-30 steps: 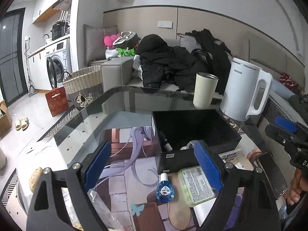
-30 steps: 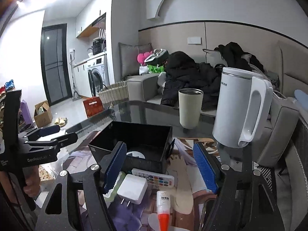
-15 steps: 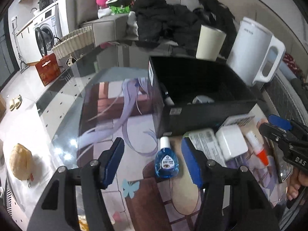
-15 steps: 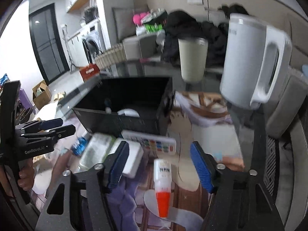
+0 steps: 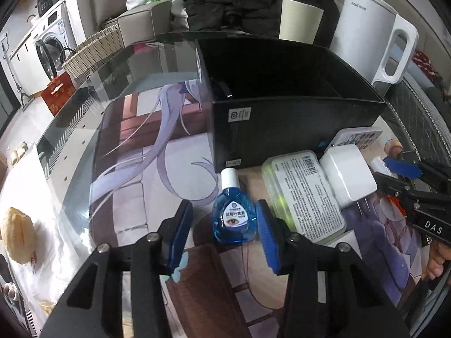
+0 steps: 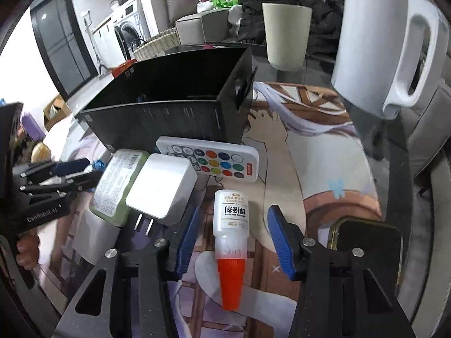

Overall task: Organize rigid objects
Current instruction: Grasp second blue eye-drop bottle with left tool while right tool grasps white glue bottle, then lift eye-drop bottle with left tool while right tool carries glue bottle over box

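Note:
A black open box (image 5: 284, 104) stands on the glass table; it also shows in the right wrist view (image 6: 174, 112). My left gripper (image 5: 224, 235) is open, low over the table, its pads on either side of a blue eye-drop bottle (image 5: 234, 214) lying flat. My right gripper (image 6: 232, 242) is open around a white glue bottle with an orange cap (image 6: 231, 233) lying flat. Beside them lie a green case with a label (image 5: 304, 197), a white charger (image 6: 162, 186) and a white remote with coloured buttons (image 6: 214, 160).
A white kettle (image 6: 386, 42) and a beige cup (image 6: 286, 33) stand behind the box. A phone (image 6: 366, 242) lies at the right. A bun on white plastic (image 5: 17, 233) lies at the left table edge. A sofa with clothes is beyond.
Both grippers have come down and forward toward the table. The left now straddles the eye-drop bottle, the right straddles the glue bottle. Both stay open.

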